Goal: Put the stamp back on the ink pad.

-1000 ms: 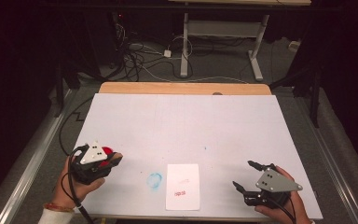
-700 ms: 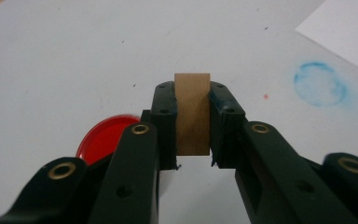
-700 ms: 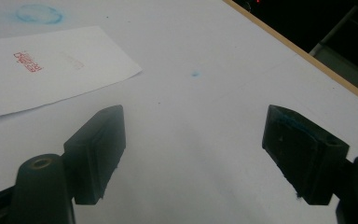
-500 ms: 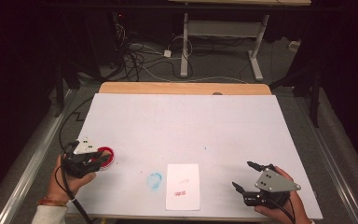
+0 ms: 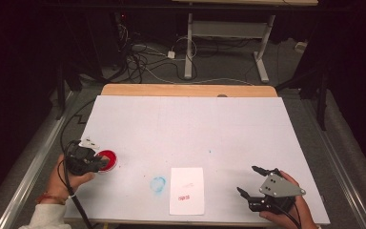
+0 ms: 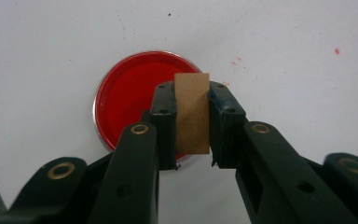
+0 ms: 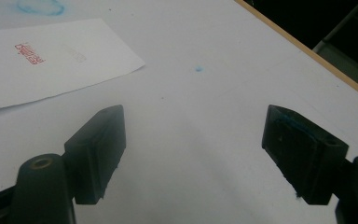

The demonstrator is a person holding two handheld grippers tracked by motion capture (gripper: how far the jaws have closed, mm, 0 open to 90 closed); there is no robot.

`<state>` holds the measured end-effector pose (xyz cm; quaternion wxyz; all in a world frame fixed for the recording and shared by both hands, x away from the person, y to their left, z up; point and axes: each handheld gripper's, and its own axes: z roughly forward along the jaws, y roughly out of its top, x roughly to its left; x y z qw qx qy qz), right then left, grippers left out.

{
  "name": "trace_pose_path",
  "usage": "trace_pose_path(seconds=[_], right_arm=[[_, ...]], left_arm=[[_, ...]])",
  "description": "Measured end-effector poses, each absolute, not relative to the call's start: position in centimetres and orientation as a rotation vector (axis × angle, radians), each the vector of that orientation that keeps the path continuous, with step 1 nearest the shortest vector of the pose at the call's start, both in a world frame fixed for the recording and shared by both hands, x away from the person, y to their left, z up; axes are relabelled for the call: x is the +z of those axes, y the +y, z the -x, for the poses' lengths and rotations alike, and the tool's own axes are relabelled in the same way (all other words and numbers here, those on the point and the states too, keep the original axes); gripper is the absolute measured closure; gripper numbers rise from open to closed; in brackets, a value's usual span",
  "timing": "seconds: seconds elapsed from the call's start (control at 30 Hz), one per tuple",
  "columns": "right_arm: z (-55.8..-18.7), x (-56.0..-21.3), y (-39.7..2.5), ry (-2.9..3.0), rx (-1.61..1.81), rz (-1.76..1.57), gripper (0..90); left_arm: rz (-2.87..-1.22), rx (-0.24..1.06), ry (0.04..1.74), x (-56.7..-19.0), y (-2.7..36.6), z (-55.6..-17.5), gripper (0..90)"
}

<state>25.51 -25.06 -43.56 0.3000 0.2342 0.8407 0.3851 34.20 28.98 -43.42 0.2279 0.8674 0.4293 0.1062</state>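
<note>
Hiding ink pad — wooden stamp, left claw

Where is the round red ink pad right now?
The round red ink pad sits near the table's left edge in the high view, directly under the left gripper holding a brown wooden stamp.

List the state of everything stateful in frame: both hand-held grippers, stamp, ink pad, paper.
Left hand-held gripper: shut on wooden stamp.
Wooden stamp: clamped upright, over the ink pad.
Red ink pad: lid off, ink exposed.
Right hand-held gripper: open, holding nothing.
Paper: flat on the table, one red stamp mark.
</note>
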Motion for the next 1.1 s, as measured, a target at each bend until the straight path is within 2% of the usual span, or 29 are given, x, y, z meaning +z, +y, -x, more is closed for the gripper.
trace_pose_path(seconds=[0.33, 0.5, 0.77, 0.97, 1.1], right_arm=[[-25.4, -43.7, -25.1, 2.239, 1.015, -0.624, 22.4], [-25.3, -43.7, -25.1, 2.241, 1.009, -0.627, 22.4], [-25.3, -43.7, -25.1, 2.242, 1.007, -0.623, 22.4], [-25.2, -43.6, -25.2, 2.237, 1.017, -0.622, 22.2], [-25.2, -43.5, -25.2, 2.227, 1.024, -0.623, 22.3]], left_arm=[[-2.401, 0.308, 1.2, -43.9, 28.8, -35.0, 72.9], [-2.386, 0.38, 1.225, -43.8, 28.9, -35.1, 73.4], [-2.398, 0.359, 1.222, -44.2, 28.8, -35.1, 70.3], [-2.369, 0.385, 1.194, -43.6, 28.7, -34.8, 59.1], [-2.323, 0.456, 1.127, -42.6, 28.2, -34.0, 48.8]])
